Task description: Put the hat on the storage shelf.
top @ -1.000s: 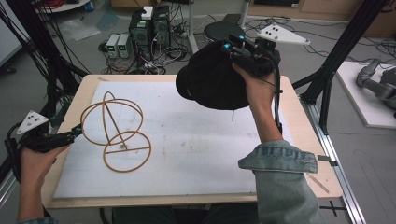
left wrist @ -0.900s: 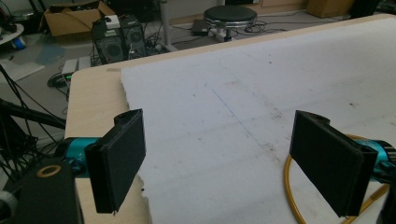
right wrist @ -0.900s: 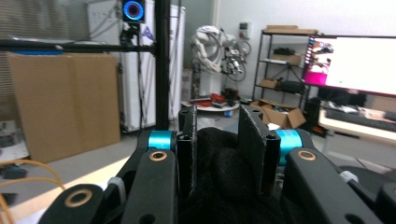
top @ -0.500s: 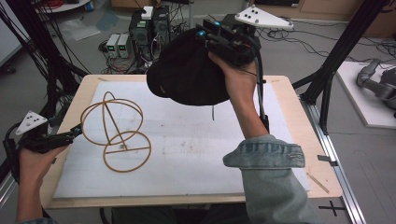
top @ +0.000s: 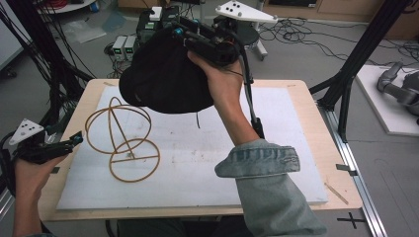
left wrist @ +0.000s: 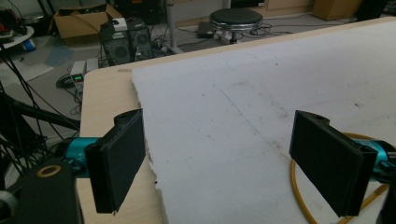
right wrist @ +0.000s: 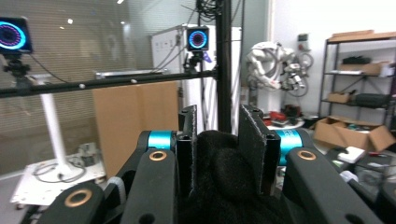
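Two hand-held grippers: right hand-held gripper (top: 185, 37) clamps black hat (top: 165, 76) above table (top: 306, 106); left hand-held gripper (top: 74, 140) wide, empty, beside wire stand (top: 121, 140).

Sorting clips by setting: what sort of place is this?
Probably a robotics lab: a black camera frame around the table, cables over the floor, and a white robot by storage shelves.

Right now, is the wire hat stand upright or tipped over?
Upright. The wire hat stand rests with its round base ring flat on the white board, and its hoops rise above it.
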A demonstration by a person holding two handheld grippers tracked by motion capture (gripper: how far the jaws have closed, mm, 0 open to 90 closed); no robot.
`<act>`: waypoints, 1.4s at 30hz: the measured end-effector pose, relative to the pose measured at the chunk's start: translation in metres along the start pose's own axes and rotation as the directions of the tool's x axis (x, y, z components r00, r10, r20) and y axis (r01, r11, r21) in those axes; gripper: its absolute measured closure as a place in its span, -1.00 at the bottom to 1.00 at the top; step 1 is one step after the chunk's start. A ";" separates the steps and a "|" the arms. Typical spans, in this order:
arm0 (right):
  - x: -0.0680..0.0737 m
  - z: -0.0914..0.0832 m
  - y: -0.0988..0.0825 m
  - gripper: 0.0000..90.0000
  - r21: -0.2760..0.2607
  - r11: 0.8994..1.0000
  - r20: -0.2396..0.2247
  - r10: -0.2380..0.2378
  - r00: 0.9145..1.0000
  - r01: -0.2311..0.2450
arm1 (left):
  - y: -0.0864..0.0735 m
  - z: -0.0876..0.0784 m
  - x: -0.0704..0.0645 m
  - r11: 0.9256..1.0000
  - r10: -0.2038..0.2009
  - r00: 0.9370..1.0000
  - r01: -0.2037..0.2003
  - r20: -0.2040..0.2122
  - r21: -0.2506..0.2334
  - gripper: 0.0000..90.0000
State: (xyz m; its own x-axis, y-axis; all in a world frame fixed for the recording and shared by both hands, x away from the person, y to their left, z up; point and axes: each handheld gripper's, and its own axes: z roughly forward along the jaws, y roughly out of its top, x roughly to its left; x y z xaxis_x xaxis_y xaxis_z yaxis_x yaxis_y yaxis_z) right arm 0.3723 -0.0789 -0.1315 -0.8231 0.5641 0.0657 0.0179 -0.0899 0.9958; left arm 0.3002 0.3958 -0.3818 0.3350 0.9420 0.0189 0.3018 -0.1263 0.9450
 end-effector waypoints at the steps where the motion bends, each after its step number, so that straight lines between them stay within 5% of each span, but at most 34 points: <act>1: 0.001 0.002 -0.001 0.54 -0.001 1.000 -0.007 0.005 1.000 -0.005 | 0.000 0.000 0.000 1.000 -0.001 1.000 0.001 -0.001 0.000 -0.58; 16: 0.025 0.038 -0.017 0.54 0.034 0.996 -0.130 0.091 0.987 -0.087 | 0.000 -0.003 0.003 1.000 -0.007 1.000 0.007 -0.006 -0.005 -0.58; 42: 0.057 0.089 -0.088 0.53 0.238 0.967 -0.226 0.151 0.962 -0.096 | -0.001 -0.006 0.007 1.000 -0.009 1.000 0.009 -0.016 -0.007 -0.58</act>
State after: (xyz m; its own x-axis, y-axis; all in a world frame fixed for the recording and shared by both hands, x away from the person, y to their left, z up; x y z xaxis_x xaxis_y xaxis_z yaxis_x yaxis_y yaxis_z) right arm 0.3737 0.0341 -0.2093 -0.9178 0.3432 0.1994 0.2313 0.0542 0.9714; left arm 0.2972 0.4040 -0.3805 0.3178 0.9480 0.0152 0.2990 -0.1154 0.9473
